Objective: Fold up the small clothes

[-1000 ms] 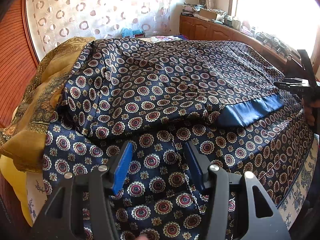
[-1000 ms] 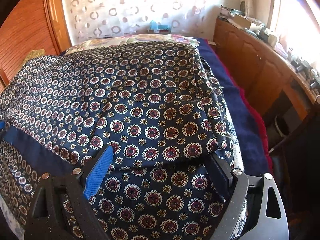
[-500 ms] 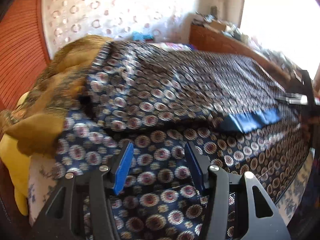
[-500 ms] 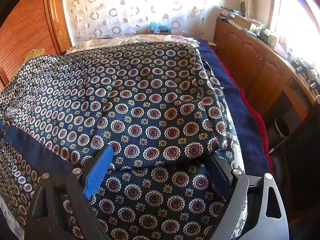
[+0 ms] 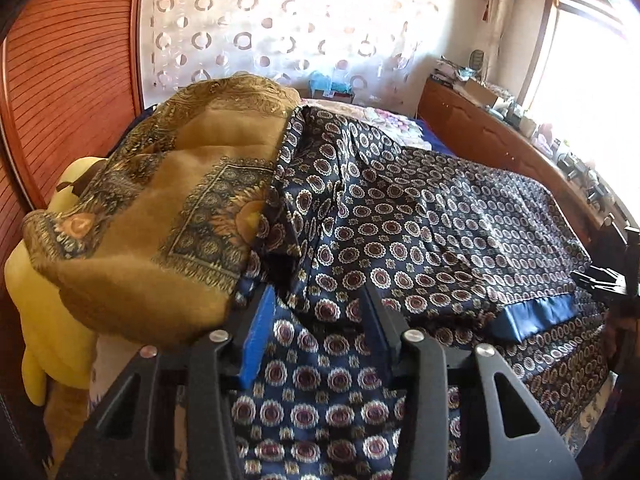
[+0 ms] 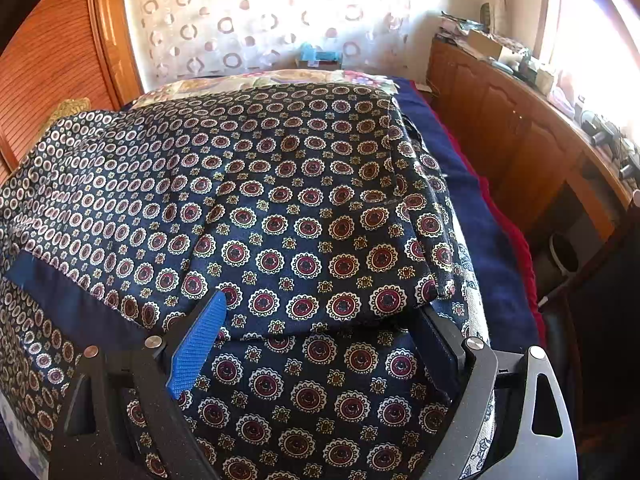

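Across the frame's middle, the navy medallion-print silk garment lies half-folded, more folds remaining; left tool and right tool both gape wide, empty.

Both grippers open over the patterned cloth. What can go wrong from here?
1. The brown-gold paisley scarf lies heaped against the navy medallion-print silk garment, close to the left gripper; closing might pinch both.
2. The right gripper straddles the garment's folded edge over like-patterned cloth, so it may catch extra layers.
3. The fabric looks slippery, so the fold could slide.
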Tool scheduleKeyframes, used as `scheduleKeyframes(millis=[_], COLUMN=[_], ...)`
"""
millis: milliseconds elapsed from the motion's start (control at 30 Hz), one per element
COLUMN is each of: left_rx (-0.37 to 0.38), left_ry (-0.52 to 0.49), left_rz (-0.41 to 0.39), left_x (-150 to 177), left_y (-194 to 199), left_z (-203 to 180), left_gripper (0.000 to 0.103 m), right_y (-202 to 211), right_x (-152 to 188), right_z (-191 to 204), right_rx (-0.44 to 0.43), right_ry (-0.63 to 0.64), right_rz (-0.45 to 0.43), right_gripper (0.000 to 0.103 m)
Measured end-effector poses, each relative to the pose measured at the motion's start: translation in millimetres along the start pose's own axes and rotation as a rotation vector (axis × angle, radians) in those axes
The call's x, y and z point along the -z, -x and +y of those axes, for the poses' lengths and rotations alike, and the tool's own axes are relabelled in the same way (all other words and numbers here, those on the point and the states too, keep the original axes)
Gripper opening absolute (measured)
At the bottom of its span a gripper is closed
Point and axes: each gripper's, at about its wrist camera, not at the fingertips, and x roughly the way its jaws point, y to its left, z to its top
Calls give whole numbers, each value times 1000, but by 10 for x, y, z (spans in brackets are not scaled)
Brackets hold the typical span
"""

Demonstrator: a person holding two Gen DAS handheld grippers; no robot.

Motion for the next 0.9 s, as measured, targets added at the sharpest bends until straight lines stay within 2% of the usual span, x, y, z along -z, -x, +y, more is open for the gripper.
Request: scheduleKeyframes(millis=[67, 300, 467, 533, 600, 633, 833, 900], left_rx=[-10, -51, -48, -57, -70, -59, -33, -23], left_ry=[-17, -33, -48, -62, -73, -71, -66, -66], left_rz=[2, 34, 38, 34, 28, 26, -30, -58], left_x=[-37, -160, -193, -187, -188, -194, -196, -183], left_y=[-61, -241, -291, -295, -290, -285, -79, 17], left_z=[-15, -45, -66, -66, -53, -39, -21, -59], left_gripper=[31, 30, 30, 22, 6, 3, 0, 0], right_y=[1, 2, 3, 4, 6, 7, 7, 22], right_x=[1, 2, 2, 4, 8, 8, 10, 7], right_z=[-1, -2, 1, 1, 1, 2, -3, -2], right_rx=[0, 0, 5, 4, 4, 4, 11, 23], right_ry=[0, 0, 0, 0, 0, 0, -2, -10], right_rz=[0, 0, -2, -1, -2, -2, -4, -8], right_gripper=[91, 91, 91, 91, 91, 91, 91, 85])
